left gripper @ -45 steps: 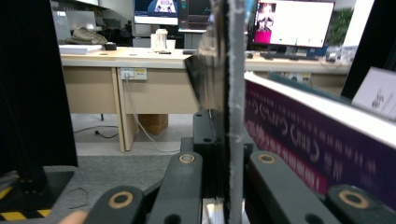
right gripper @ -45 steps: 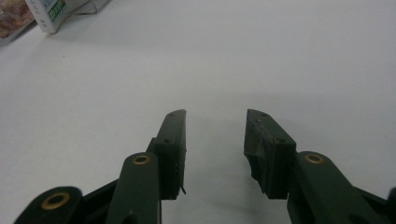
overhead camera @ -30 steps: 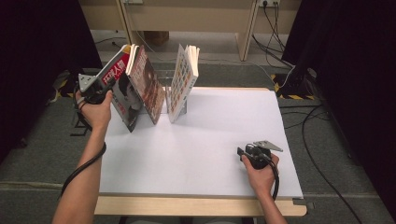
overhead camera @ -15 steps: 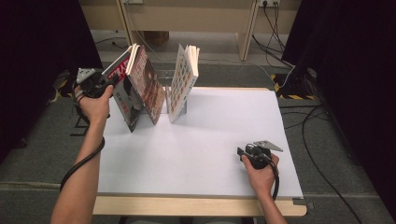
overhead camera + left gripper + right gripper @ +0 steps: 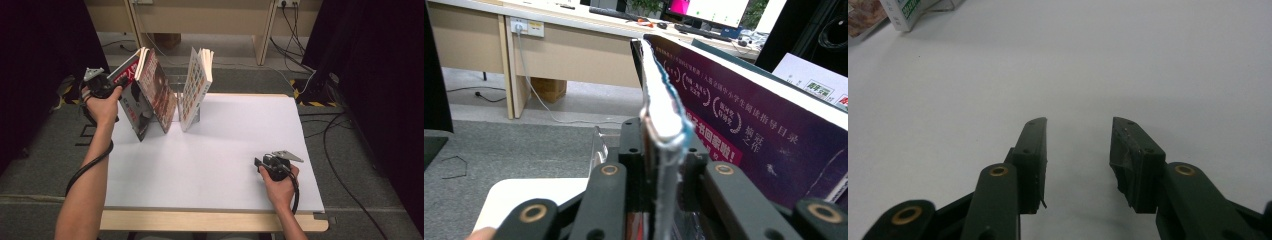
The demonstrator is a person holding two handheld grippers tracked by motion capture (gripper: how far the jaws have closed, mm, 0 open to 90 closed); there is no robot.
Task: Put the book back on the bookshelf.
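Where we hold the left gripper [image 5: 116,85] at the table's [image 5: 240,150] far-left corner, its jaws are clamped on the top edge of the red book [image 5: 131,97]; in the left gripper view the book [image 5: 744,130] runs straight up between the jaws, page edges facing us, purple cover w/ white print off to the right. That book leans right, and its upper part rests against a second book [image 5: 158,90] that leans left, so the 2 make a tent shape standing on the table. Just right of them a third book [image 5: 196,87] stands tilted in a clear stand [image 5: 196,117], apart from the pair; we can't tell whether the stand holds anything else. Our right gripper [image 5: 261,163] sits low on the table near the front-right corner, well apart from the books, jaws spread w/ bare white tabletop between them in the right gripper view [image 5: 1078,150], gripping nothing. Vs. half a sec ago: left hand [image 5: 102,105] and red book are in about the same spot, the book no visibly different in tilt; right gripper hasn't moved.
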